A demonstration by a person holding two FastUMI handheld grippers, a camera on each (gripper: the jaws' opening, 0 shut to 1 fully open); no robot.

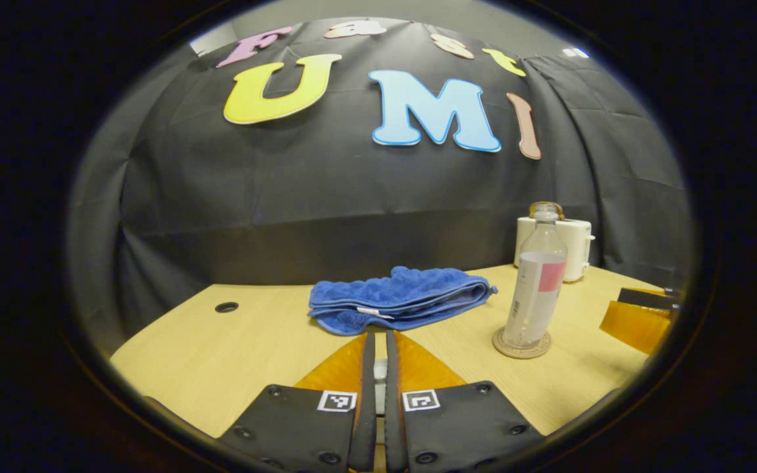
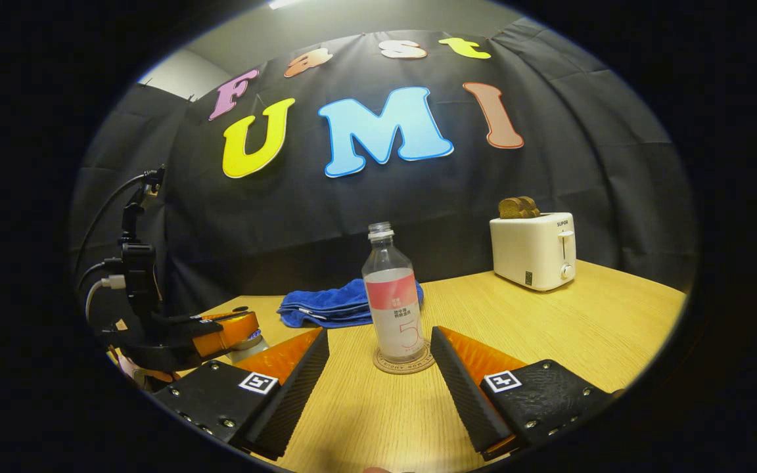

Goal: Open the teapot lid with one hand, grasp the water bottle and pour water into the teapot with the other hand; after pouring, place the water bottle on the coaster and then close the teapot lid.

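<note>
Bottle standing on its coaster, one gripper nearly closed and one spread wide

From the left gripper view, we see the left gripper [image 1: 380,341] low over a pale wooden table [image 1: 221,355]. Its two fingers run almost parallel with a thin slit between them, and something small and pale sits in that slit; we cannot tell what it is or whether both fingers press on it. Ahead lies a folded blue towel [image 1: 398,297]. To its right the water bottle [image 1: 537,289] stands upright on a round coaster [image 1: 522,347], with no cap on its neck. Behind the bottle is a white toaster [image 1: 575,246].

From the right gripper view, we see the right gripper [image 2: 378,345] with its fingers spread wide, holding nothing. The water bottle [image 2: 393,299] stands upright on the coaster [image 2: 405,363], between and just beyond the fingertips, apart from both. The blue towel [image 2: 336,303] lies behind it, the toaster [image 2: 535,249] farther right with toast in its slot. At the left edge we see the left gripper [image 2: 227,332], over something pale that is mostly hidden.
</note>
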